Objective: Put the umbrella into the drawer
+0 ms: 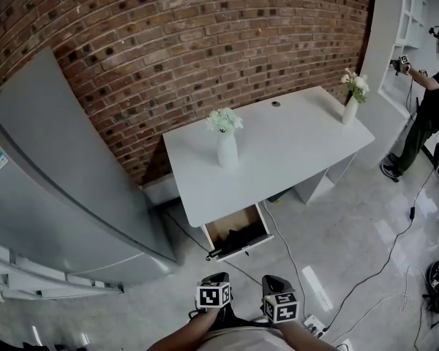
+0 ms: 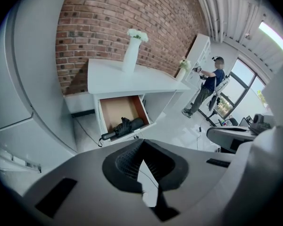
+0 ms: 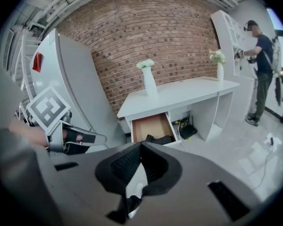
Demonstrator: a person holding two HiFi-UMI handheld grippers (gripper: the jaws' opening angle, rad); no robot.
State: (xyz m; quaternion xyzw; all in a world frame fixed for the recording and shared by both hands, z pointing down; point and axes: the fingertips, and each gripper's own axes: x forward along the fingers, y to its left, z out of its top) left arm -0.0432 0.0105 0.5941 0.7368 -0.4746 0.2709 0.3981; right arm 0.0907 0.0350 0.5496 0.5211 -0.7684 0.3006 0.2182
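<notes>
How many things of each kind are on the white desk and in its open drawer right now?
Tall white vases holding white flowers: 2, both upright on the desktop
Black folded umbrella: 1, lying in the open wooden drawer, handle end over the front edge
Total: 3

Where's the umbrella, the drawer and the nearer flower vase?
umbrella (image 2: 124, 127): left gripper view, middle of its folded black cloth.
drawer (image 2: 115, 108): left gripper view, bare brown floor inside.
nearer vase (image 1: 227, 152): head view, its white body.
</notes>
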